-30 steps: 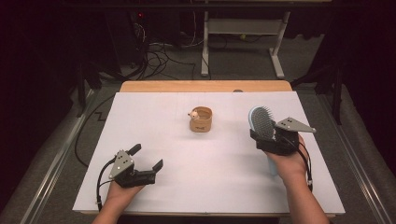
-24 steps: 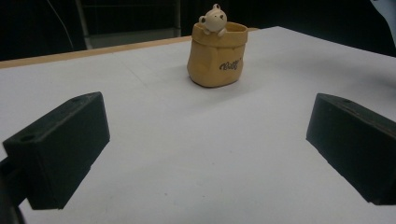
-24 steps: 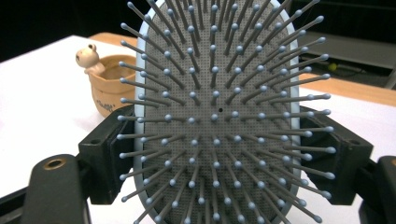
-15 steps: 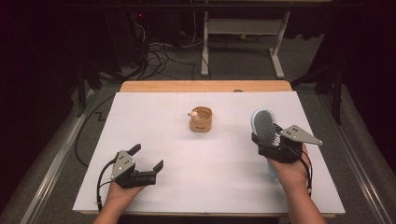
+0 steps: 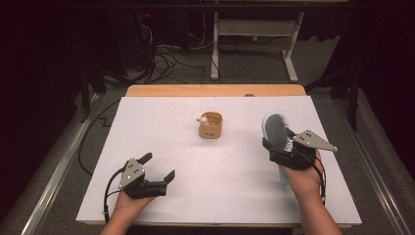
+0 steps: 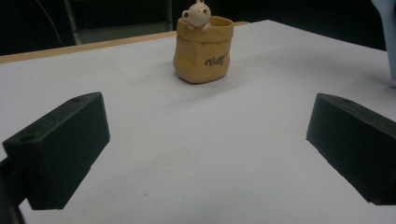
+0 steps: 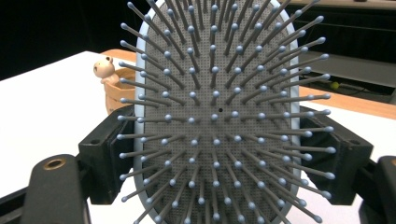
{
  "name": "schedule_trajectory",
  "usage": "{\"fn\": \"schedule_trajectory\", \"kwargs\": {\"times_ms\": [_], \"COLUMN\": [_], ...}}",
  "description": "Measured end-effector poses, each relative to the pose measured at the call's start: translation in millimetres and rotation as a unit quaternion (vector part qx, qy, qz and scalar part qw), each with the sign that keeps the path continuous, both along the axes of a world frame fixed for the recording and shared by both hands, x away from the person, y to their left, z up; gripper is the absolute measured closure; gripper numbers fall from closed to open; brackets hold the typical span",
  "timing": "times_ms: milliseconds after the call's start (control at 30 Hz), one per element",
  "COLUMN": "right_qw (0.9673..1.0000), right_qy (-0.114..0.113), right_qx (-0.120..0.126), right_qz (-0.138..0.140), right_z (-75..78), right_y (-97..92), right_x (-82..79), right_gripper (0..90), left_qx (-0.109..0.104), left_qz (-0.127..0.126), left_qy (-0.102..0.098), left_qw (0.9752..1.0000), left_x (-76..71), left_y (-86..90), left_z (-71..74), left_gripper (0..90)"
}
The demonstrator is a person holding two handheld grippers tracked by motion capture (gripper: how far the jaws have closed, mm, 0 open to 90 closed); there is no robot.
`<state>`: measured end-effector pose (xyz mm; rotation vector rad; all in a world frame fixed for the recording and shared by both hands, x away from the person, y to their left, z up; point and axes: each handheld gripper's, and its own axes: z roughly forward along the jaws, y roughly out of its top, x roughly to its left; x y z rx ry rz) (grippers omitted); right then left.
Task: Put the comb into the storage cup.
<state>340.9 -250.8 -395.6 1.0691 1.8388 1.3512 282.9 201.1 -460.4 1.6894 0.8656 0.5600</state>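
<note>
The right gripper (image 5: 284, 147) is pinching a pale-blue hairbrush (image 5: 277, 131) across the two long edges of its oval head, its jaws pressing on the rim from either side, as the right gripper view is showing; gripping the edges is leaving the grey pad and its ball-tipped bristles (image 7: 217, 112) free, and the brush is standing nearly upright above the right part of the white table (image 5: 161, 132), with its handle (image 5: 283, 174) hanging down beside the hand. The bristles are facing back toward the person, probably because the head was taken from its broad side. The left gripper (image 5: 157, 172) is resting low over the near left of the table with its jaws spread wide and nothing between them, pointing toward a small tan pot (image 5: 211, 125) shaped like a sack; this is looking like a waiting posture, ready to steady the pot. The pot is standing upright near the table's middle, well apart from both grippers, probably as the holder that is receiving the brush. A little bear figure (image 6: 196, 12) is peeking over its rim, and dark script on its front (image 6: 216, 59) is reading something like "Wolly", too soft to be sure of.
</note>
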Motion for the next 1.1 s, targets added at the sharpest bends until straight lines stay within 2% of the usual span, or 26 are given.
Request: {"fn": "schedule_trajectory", "kwargs": {"times_ms": [200, 400, 533, 600, 733, 800, 933, 1100], "right_qw": [1.0000, 0.9998, 0.9997, 0.9996, 0.9989, 0.9990, 0.9992, 0.9988], "right_qy": [-0.007, -0.019, -0.025, -0.028, -0.045, -0.038, -0.035, -0.044], "right_qx": [0.000, -0.005, -0.004, -0.001, 0.000, -0.003, 0.004, 0.003], "right_qz": [0.002, 0.003, 0.004, 0.008, 0.015, 0.023, 0.021, 0.021], "right_z": [3.4, 9.9, 12.0, 12.4, 7.5, 3.7, -0.9, 0.9], "right_y": [5.2, 14.4, 22.1, 24.8, 27.1, 27.0, 23.6, 22.1], "right_x": [6.0, 15.0, 21.7, 23.6, 20.1, 20.1, 16.3, 9.3], "right_gripper": [20.5, 20.5, 20.5, 20.5, 20.5, 20.5, 20.5, 20.5], "left_qx": [0.013, 0.016, 0.011, 0.015, 0.021, 0.024, 0.025, 0.029], "left_qz": [0.008, 0.012, 0.015, 0.012, 0.008, 0.008, 0.003, -0.005], "left_qy": [-0.002, -0.005, -0.001, 0.006, 0.008, 0.010, 0.010, 0.008], "left_qw": [0.9999, 0.9998, 0.9998, 0.9998, 0.9997, 0.9996, 0.9996, 0.9995], "left_x": [2.4, 4.7, 7.1, 8.6, 10.1, 11.0, 10.3, 6.3], "left_y": [-1.3, -2.8, -2.9, -3.4, -6.1, -8.3, -12.7, -18.4], "left_z": [-0.5, 1.4, 1.7, 2.7, 4.9, 6.6, 11.4, 19.5], "left_gripper": [0.0, 0.0, 0.0, 0.2, 0.2, 0.8, 1.1, 1.1]}}
